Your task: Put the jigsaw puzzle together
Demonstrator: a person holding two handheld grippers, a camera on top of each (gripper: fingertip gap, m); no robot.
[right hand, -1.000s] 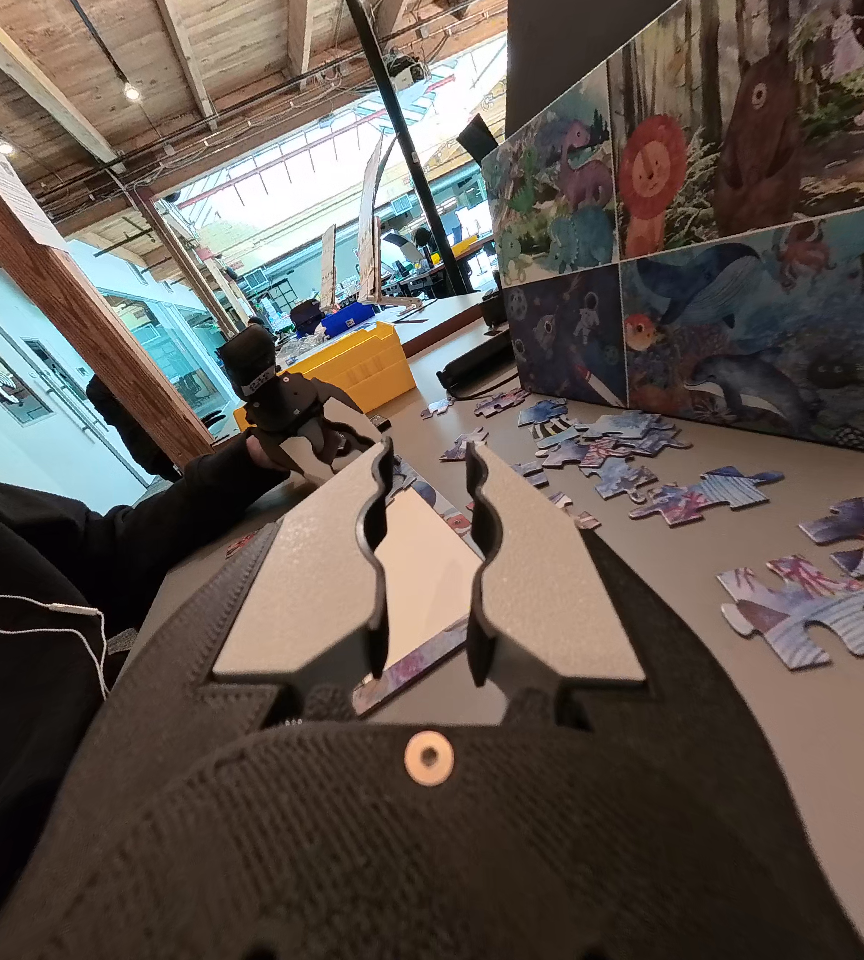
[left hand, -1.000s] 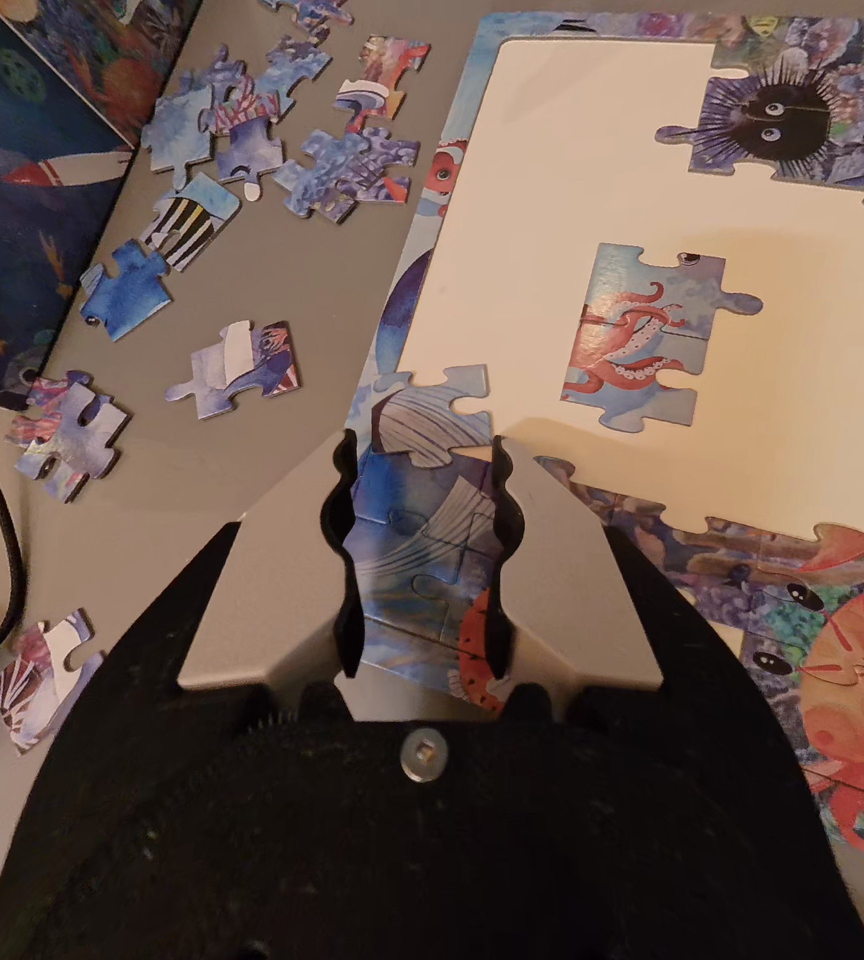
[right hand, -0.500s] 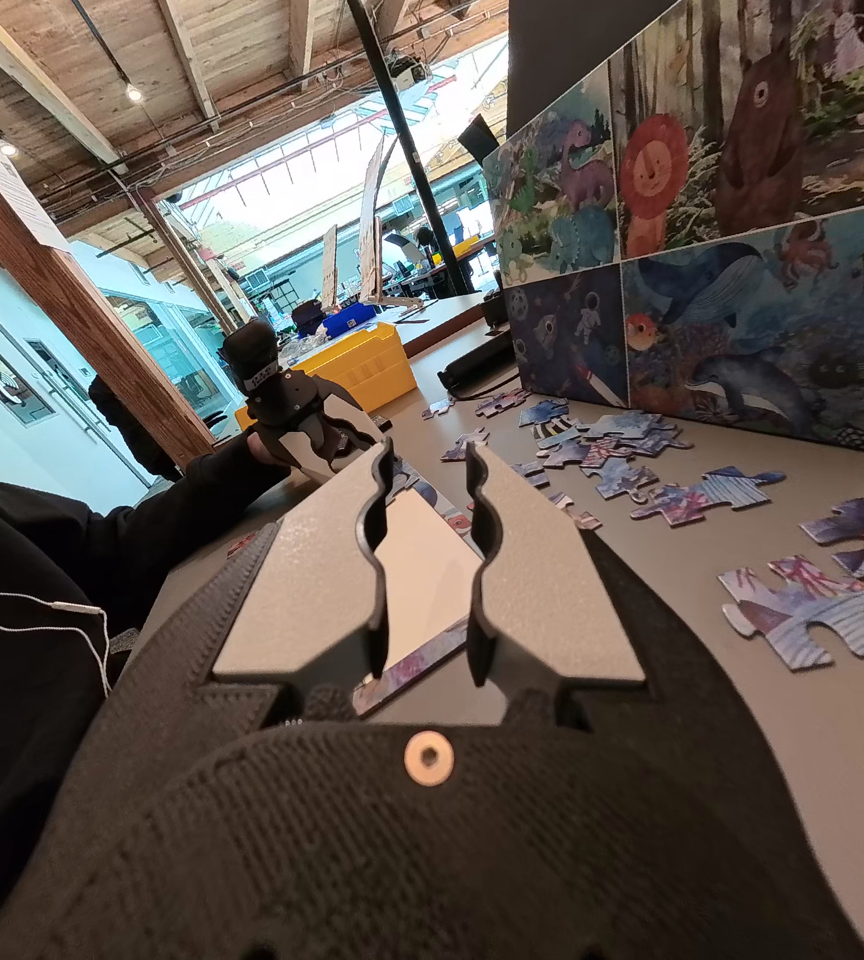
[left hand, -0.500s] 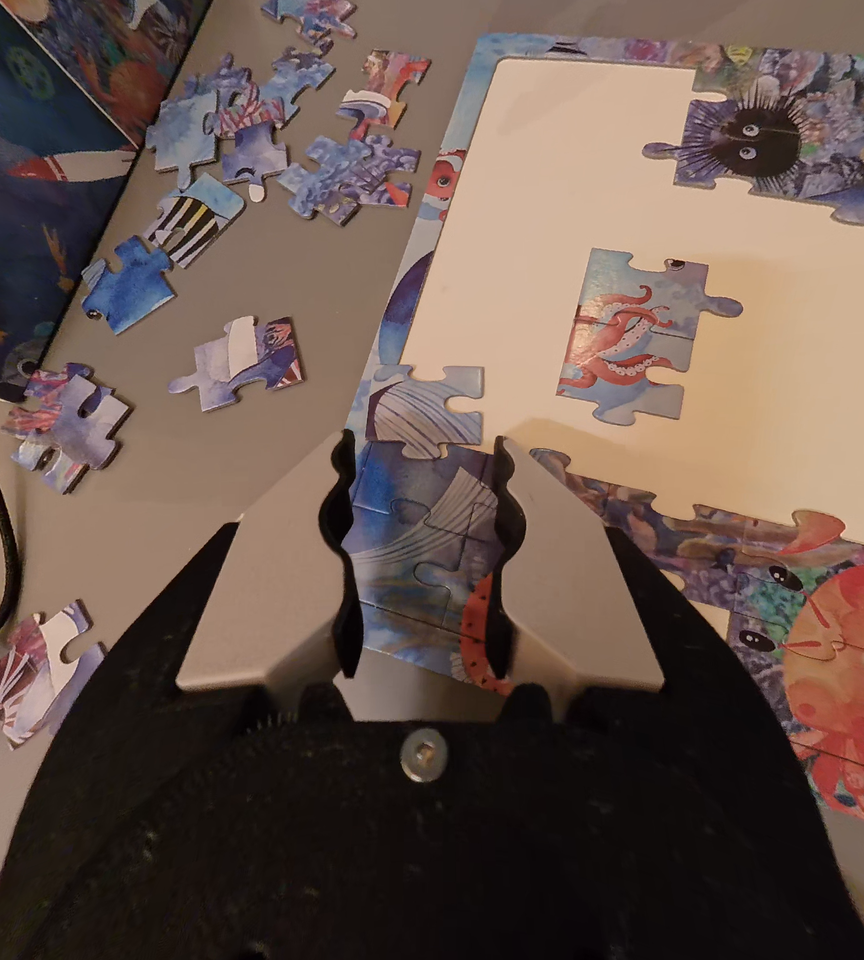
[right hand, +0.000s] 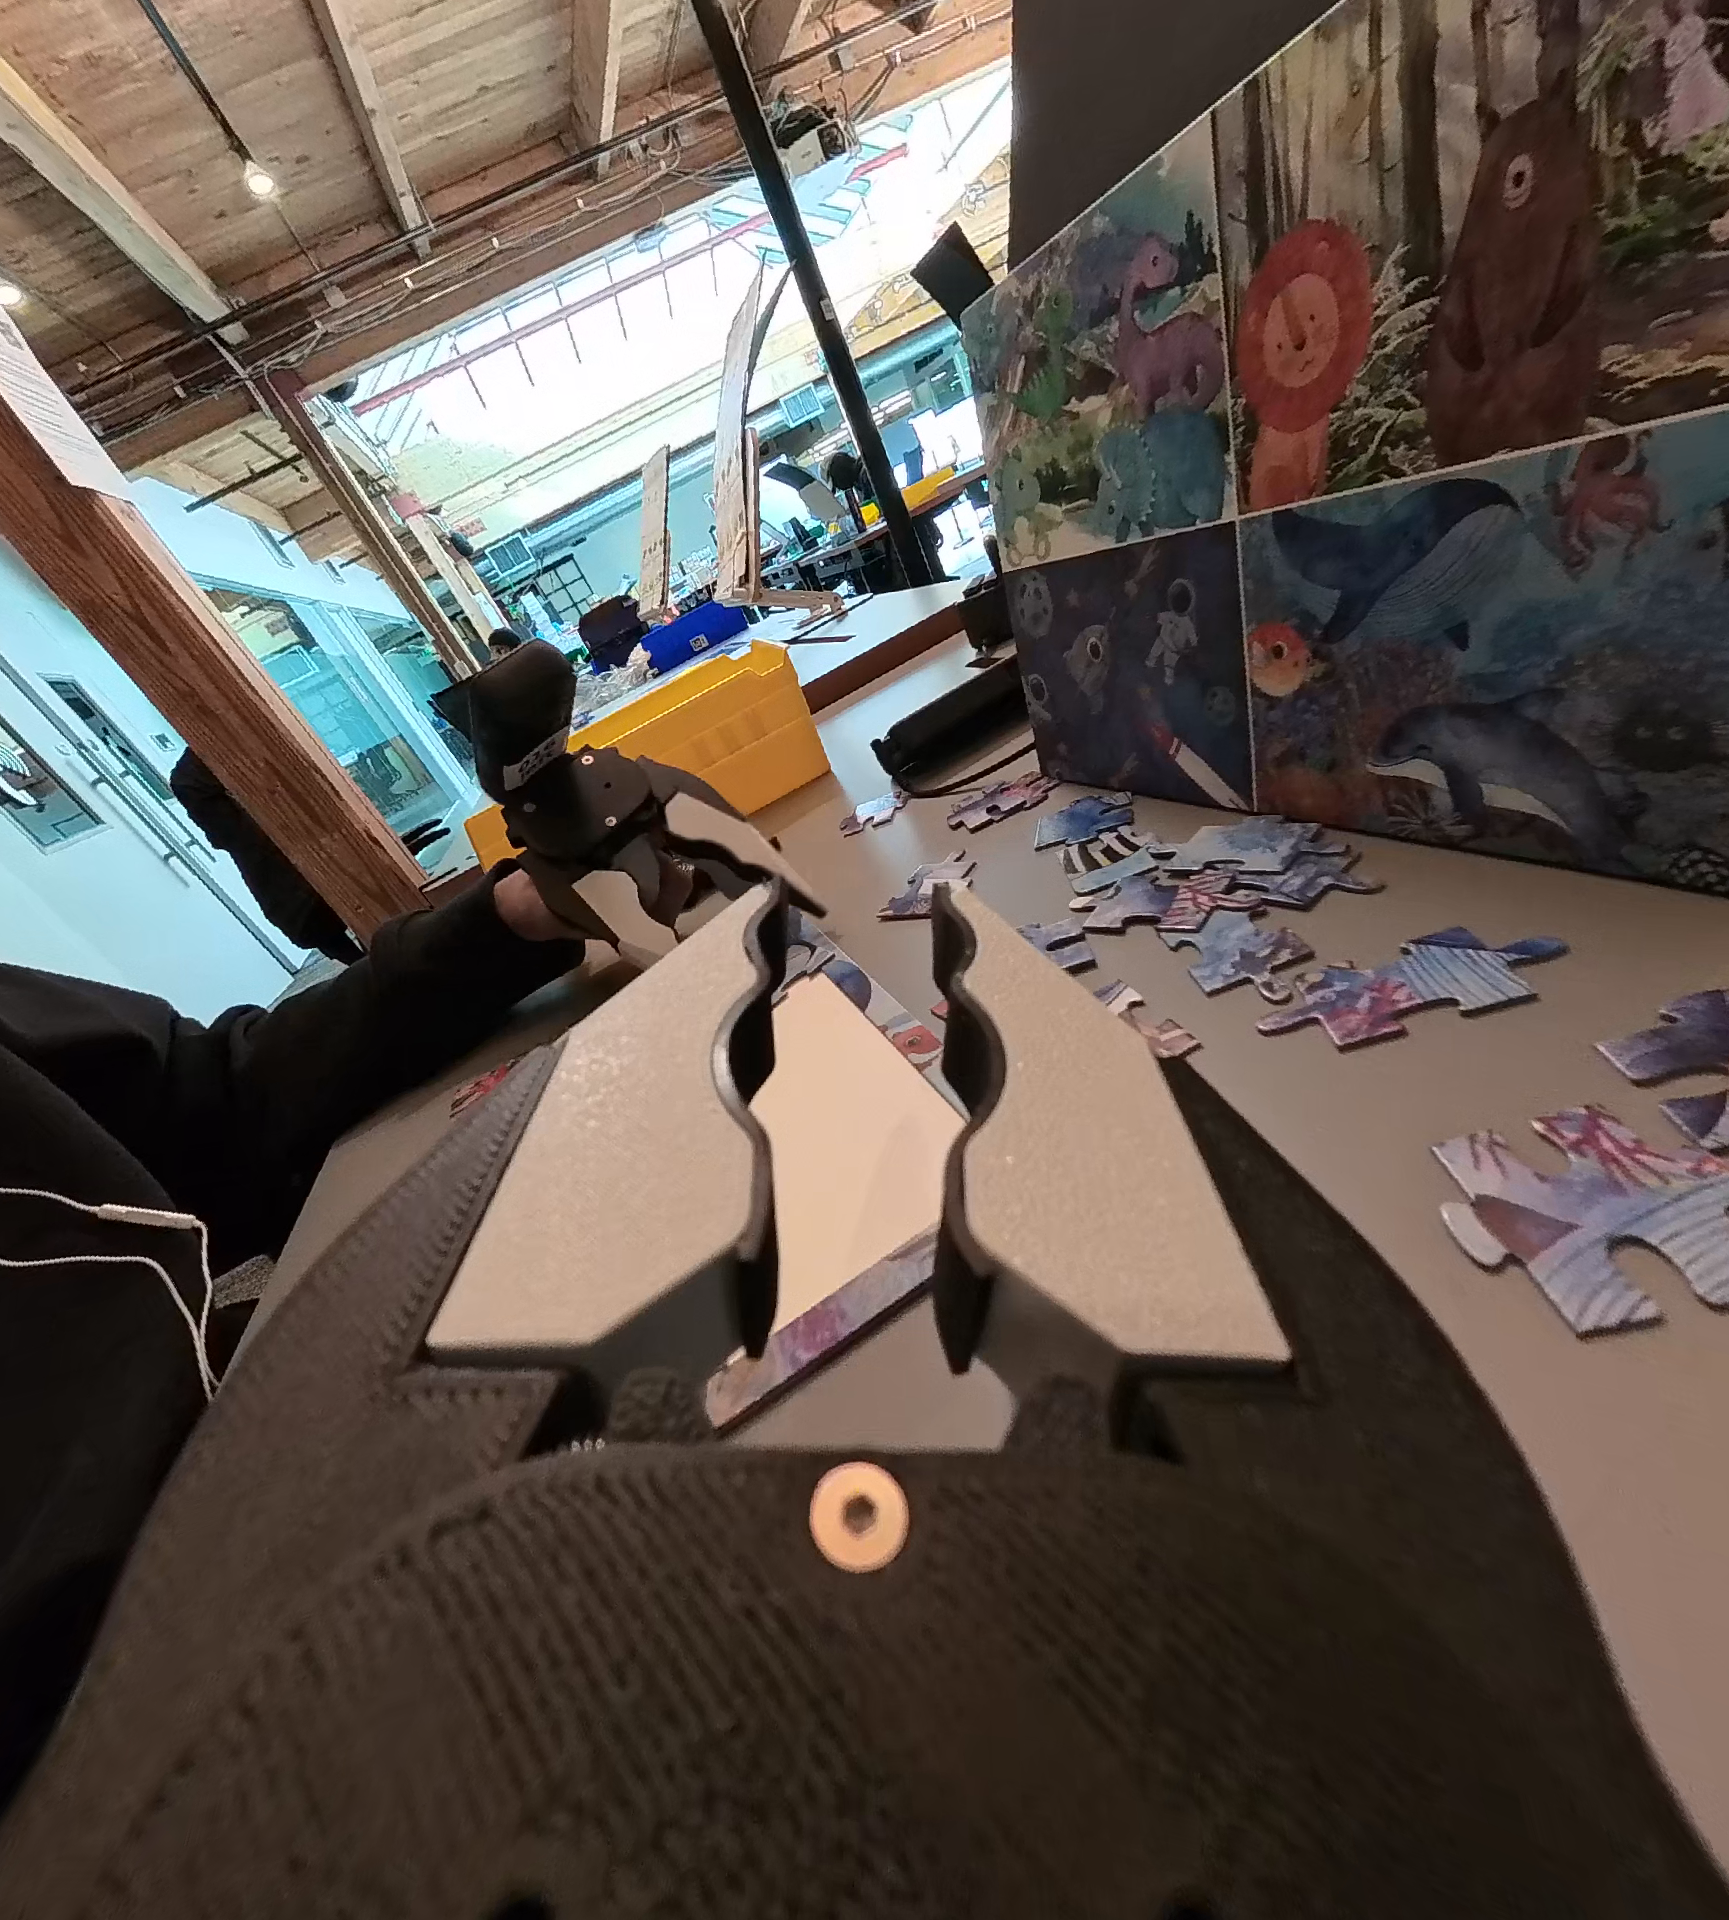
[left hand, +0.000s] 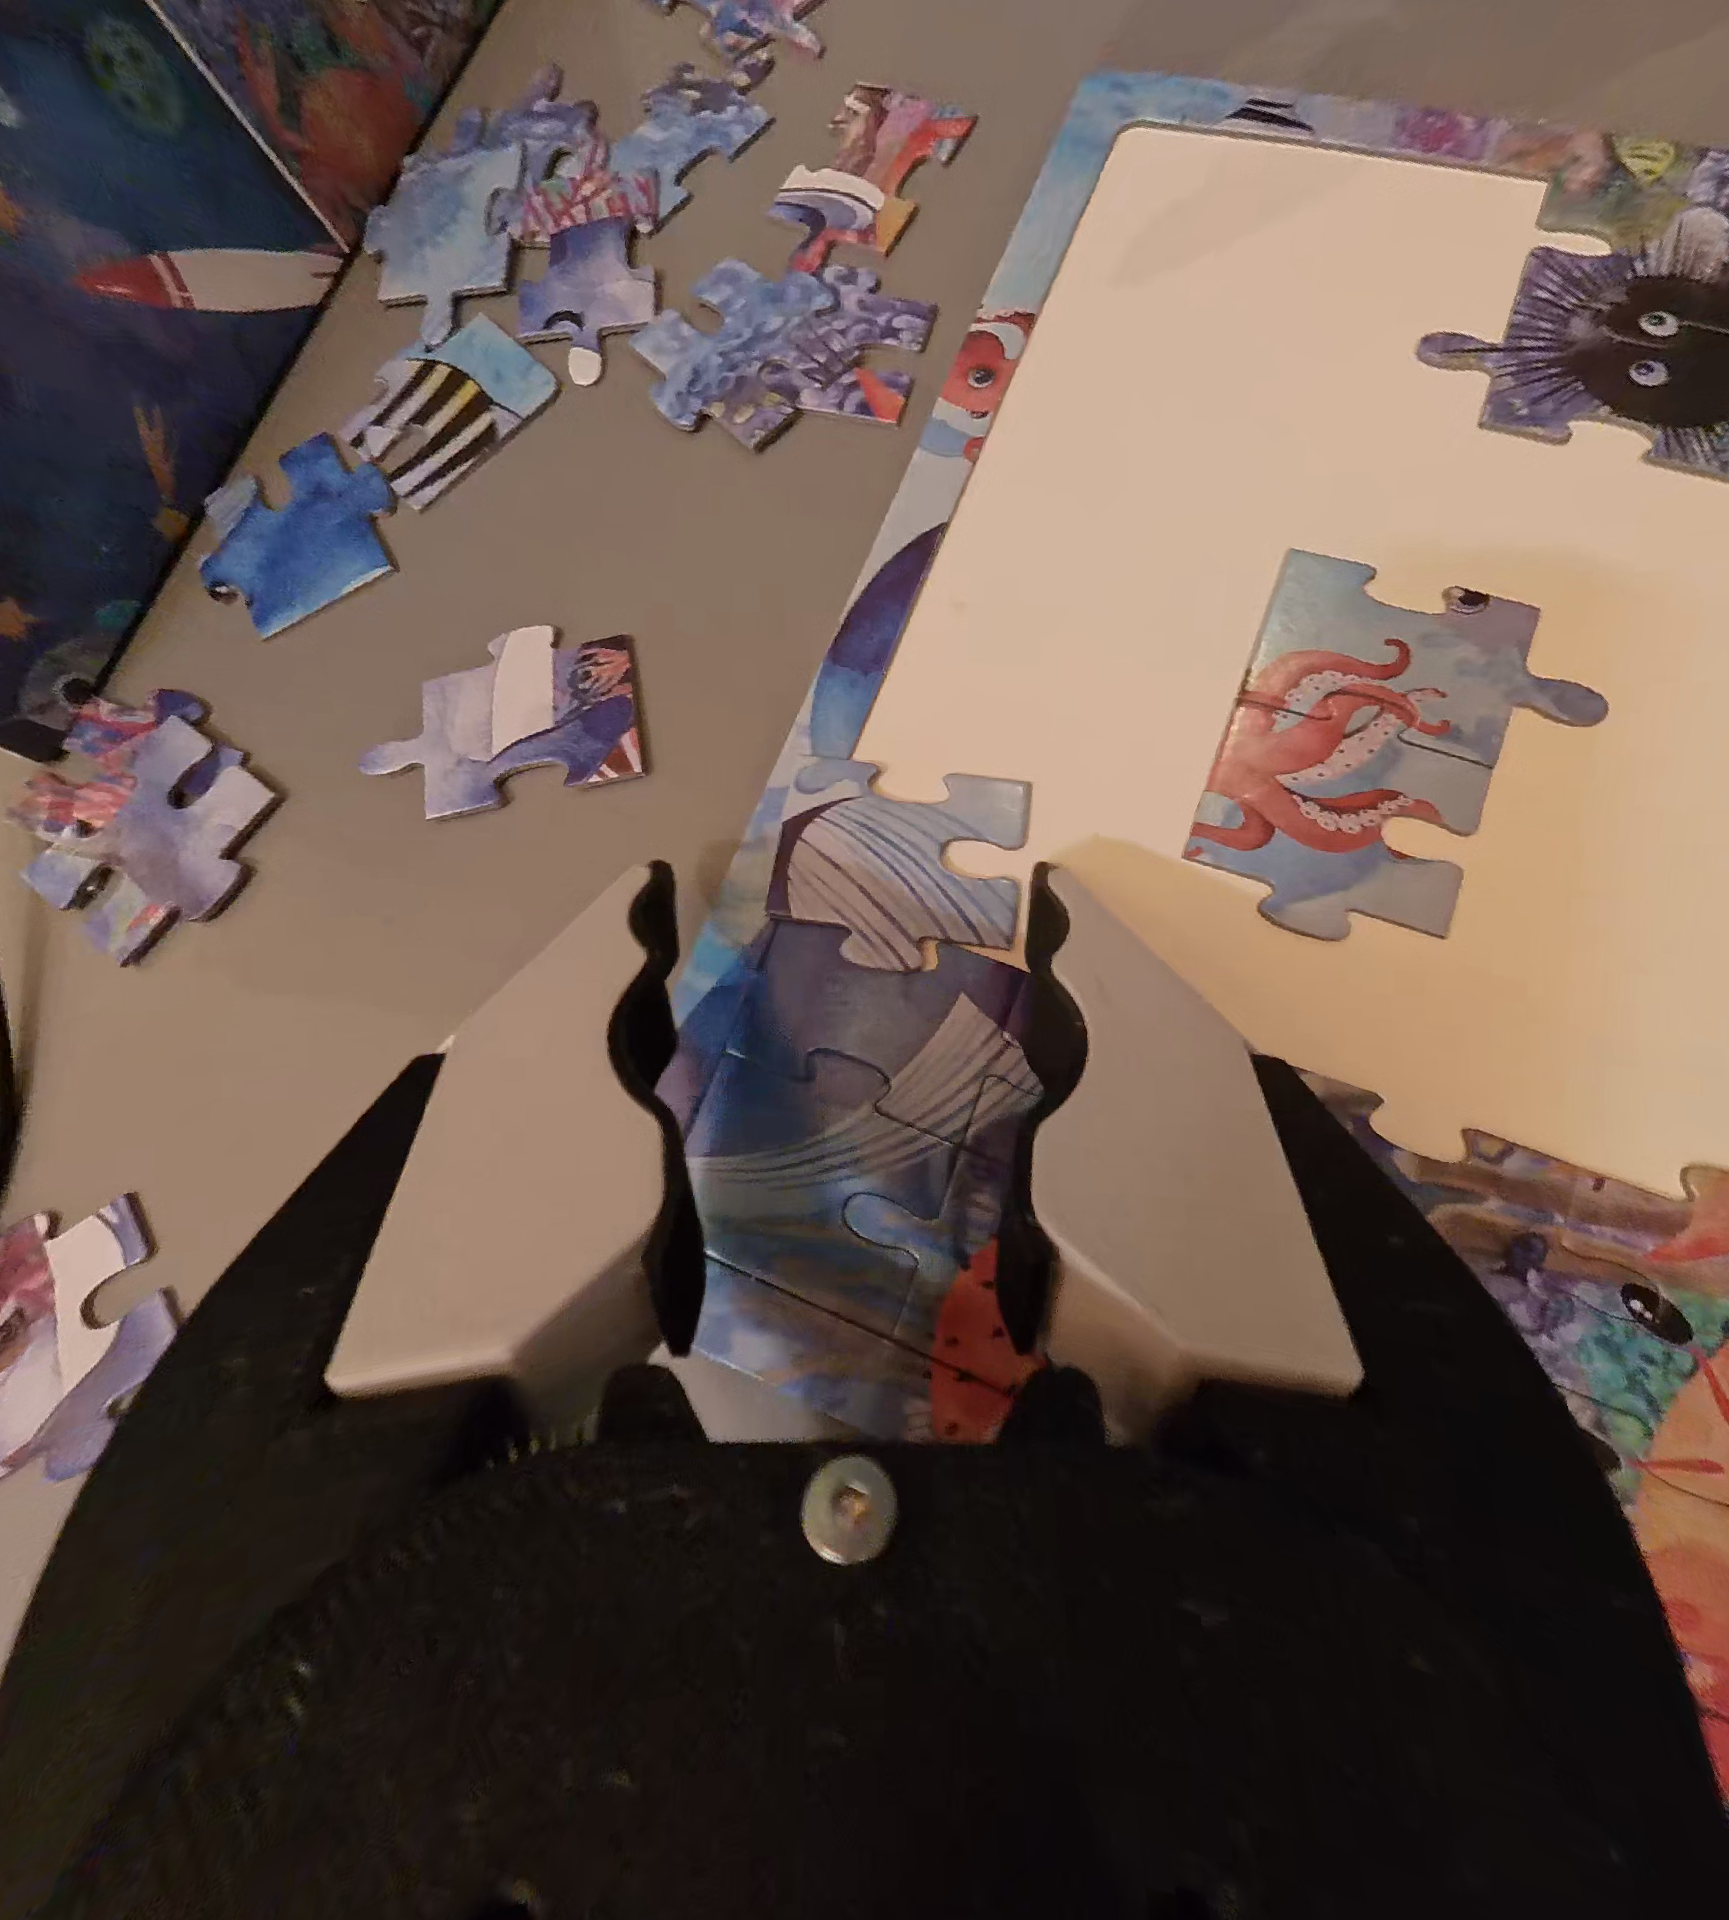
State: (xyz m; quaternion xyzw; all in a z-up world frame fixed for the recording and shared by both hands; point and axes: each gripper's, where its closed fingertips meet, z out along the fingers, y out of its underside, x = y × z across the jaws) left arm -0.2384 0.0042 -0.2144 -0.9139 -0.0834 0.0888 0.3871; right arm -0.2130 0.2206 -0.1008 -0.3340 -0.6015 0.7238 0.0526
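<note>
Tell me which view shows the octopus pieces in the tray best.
The left wrist view. It looks down on the puzzle tray, so the octopus pieces show whole, lying apart from the other placed pieces on the bare white base. The right wrist view skims low across the tray and shows none of them.

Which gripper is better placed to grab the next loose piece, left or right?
Probably right. The right gripper is open, empty, and low beside the loose blue cardboard pieces on the grey table. The left gripper, also open, hangs over the assembled whale corner.
</note>
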